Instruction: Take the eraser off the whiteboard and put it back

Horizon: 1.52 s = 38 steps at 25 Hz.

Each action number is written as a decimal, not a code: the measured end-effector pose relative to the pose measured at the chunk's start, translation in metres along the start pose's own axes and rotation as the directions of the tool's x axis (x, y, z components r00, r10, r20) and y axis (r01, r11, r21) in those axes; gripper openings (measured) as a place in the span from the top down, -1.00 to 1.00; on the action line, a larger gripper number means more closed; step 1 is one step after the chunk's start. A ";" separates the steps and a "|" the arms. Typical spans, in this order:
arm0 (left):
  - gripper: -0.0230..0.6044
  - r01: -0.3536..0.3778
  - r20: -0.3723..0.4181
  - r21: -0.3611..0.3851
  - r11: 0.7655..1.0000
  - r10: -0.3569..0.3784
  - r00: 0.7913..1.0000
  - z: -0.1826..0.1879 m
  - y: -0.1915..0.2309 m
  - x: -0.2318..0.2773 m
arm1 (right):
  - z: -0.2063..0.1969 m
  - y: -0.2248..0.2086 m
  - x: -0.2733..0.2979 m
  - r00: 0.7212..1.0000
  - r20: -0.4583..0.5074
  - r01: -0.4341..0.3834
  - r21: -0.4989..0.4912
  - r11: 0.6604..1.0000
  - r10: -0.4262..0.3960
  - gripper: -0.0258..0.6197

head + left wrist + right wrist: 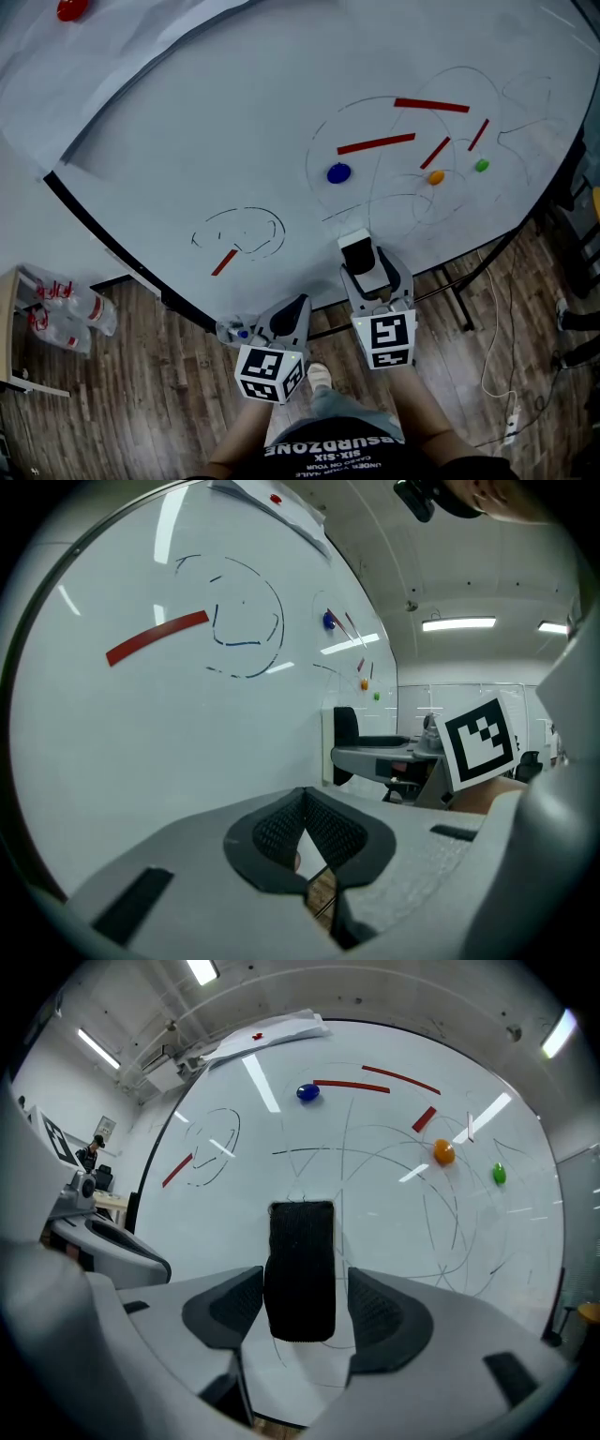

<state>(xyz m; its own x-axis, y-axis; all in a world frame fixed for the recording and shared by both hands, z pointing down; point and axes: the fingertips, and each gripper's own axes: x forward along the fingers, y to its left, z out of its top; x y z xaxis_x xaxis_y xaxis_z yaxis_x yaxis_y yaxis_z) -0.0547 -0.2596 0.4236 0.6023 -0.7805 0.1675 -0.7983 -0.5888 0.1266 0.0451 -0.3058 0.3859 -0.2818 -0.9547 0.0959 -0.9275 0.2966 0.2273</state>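
The black eraser (356,251) sits flat on the whiteboard (187,141) near its lower edge. My right gripper (367,269) is around it, jaws wide open. In the right gripper view the eraser (300,1269) stands between the two pads; a gap shows at the right pad and the left pad lies close alongside without pressing. My left gripper (296,307) hovers just off the board's lower edge, left of the right one. Its pads (281,832) meet at the tip, shut on nothing. The left gripper view shows the eraser (345,728) side-on with the right gripper (375,754) at it.
Blue (338,173), orange (436,177) and green (481,165) magnets and red strips (375,143) sit on the board among pen scribbles. A red magnet (72,8) is at the top left. Water bottles (66,314) lie on the wooden floor at left; a cable (497,356) runs at right.
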 end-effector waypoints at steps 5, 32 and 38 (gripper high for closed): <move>0.90 0.016 -0.007 0.009 1.000 -0.016 1.000 0.000 0.000 0.006 | 0.000 0.004 0.008 1.000 -0.009 -0.008 -0.016 1.000 0.008 0.12; 0.90 -0.005 -0.006 -0.007 1.000 0.005 1.000 -0.004 0.004 -0.001 | 0.002 0.003 0.002 0.999 -0.026 0.031 -0.005 1.000 -0.031 0.23; 0.90 -0.005 -0.002 -0.004 1.000 0.005 1.000 -0.004 -0.002 -0.006 | 0.003 0.002 -0.005 0.999 -0.027 0.032 -0.006 0.999 -0.032 0.23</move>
<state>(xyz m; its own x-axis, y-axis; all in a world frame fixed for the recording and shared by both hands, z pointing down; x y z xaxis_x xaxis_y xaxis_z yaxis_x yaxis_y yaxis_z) -0.0565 -0.2525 0.4262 0.5983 -0.7831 0.1699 -0.8013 -0.5840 0.1299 0.0439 -0.3007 0.3831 -0.2450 -0.9627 0.1146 -0.9346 0.2660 0.2360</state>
